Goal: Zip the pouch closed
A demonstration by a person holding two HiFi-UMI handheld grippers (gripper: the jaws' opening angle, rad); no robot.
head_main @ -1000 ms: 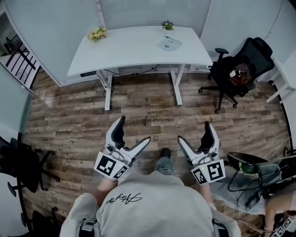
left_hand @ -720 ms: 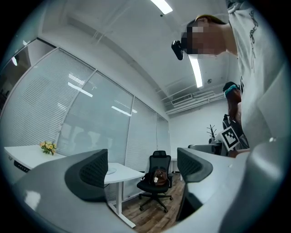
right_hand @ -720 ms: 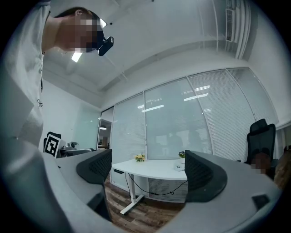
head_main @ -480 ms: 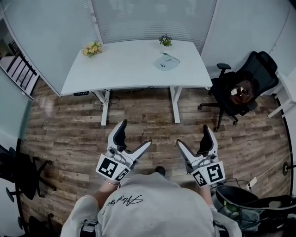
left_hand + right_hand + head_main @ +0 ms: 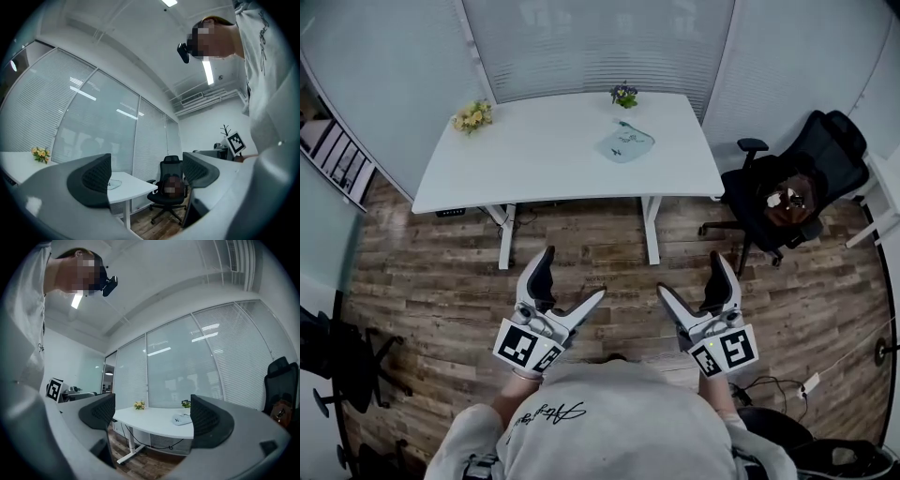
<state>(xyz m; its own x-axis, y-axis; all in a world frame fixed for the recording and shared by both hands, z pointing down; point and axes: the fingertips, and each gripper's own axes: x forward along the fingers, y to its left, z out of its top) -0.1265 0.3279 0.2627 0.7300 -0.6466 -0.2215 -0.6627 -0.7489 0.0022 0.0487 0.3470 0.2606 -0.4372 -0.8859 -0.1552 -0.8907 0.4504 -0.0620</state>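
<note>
Jaws apart; likely pouch [image 5: 624,145] on table [image 5: 534,159] near chair [image 5: 787,192]

A pale grey shirt [image 5: 623,422] bears black script lettering [image 5: 551,412].

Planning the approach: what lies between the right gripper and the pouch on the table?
In the head view, only wooden floor and bare white tabletop separate the right gripper from the pouch; nothing blocks the way.

No words or numbers are showing clearly enough to read. A black cursive scrawl [image 5: 548,411] is running across the person's light grey cotton T-shirt [image 5: 628,427], too small to make out. The white cubes [image 5: 525,344] on the left gripper [image 5: 573,273] and right gripper [image 5: 690,273] are showing only black-and-white square code markers.
</note>
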